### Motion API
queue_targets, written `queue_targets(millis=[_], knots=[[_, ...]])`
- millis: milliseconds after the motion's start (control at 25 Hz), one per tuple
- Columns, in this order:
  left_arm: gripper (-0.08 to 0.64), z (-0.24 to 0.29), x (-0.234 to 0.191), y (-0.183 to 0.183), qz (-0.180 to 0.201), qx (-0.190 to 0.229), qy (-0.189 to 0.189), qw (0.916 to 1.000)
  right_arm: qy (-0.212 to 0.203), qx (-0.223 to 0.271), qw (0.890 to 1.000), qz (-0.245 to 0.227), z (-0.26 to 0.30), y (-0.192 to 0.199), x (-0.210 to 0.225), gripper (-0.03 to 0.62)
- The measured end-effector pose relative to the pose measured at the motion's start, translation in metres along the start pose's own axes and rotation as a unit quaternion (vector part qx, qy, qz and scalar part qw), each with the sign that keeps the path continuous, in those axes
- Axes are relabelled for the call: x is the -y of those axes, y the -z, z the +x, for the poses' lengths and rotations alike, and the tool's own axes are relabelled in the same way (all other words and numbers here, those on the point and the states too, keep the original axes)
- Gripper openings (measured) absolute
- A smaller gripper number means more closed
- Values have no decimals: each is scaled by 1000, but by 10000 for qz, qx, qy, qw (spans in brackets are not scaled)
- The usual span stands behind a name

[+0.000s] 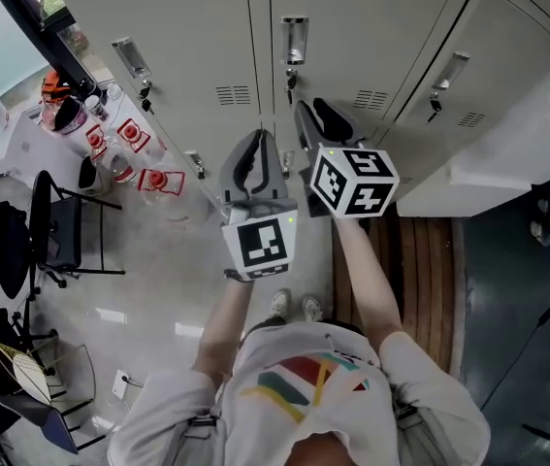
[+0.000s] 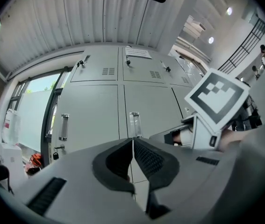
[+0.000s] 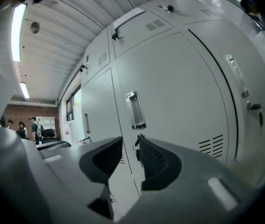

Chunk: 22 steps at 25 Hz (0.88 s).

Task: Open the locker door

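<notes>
A row of grey lockers fills the top of the head view. The middle locker door [image 1: 352, 27] is closed, with a recessed metal handle [image 1: 294, 39] and a key [image 1: 290, 83] hanging in the lock below it. My right gripper [image 1: 308, 107] points at this door just below the key, jaws open with nothing between them. In the right gripper view the handle [image 3: 135, 110] and key [image 3: 137, 148] show just beyond the right gripper [image 3: 131, 143]. My left gripper [image 1: 260, 136] is beside it, lower left, shut and empty. Its left gripper [image 2: 132, 141] view shows the handle [image 2: 134, 124] ahead.
Neighbouring lockers have handles at left [image 1: 131, 56] and right [image 1: 452, 69]. A white ledge [image 1: 507, 153] juts out at right above wooden boards [image 1: 420, 260]. Bottles with red labels [image 1: 134, 134] and a black chair [image 1: 56, 226] stand at left. People [image 3: 34, 127] stand far off.
</notes>
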<state>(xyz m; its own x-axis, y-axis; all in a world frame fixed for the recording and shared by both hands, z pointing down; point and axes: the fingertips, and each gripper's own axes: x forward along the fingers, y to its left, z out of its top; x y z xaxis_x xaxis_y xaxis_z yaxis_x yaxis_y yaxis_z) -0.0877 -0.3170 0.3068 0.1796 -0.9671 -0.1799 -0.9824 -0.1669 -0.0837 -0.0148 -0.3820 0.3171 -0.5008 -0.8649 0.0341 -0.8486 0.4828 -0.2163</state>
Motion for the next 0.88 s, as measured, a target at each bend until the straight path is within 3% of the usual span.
queue_targets(millis=[240,360,480,640,880], knots=[[21,16,-14,18,-178,-165,-42,9997,128,-259,9978,590,45,10,13,103],[21,20,-19,24,-204,-208,-74,9995,161,-188,9974,675,54,9,14,96],[21,23,-25,28,-227,-245,-112,9994,294,-66,9963,801,58,8,19,34],[21,26,-32,30,-295,-251,-143,9991,293,51,9935,1098,60,8,21,31],[21,27,-33,32,-389,-260,-103,9989,200,255,9781,2057,57,12,26,21]])
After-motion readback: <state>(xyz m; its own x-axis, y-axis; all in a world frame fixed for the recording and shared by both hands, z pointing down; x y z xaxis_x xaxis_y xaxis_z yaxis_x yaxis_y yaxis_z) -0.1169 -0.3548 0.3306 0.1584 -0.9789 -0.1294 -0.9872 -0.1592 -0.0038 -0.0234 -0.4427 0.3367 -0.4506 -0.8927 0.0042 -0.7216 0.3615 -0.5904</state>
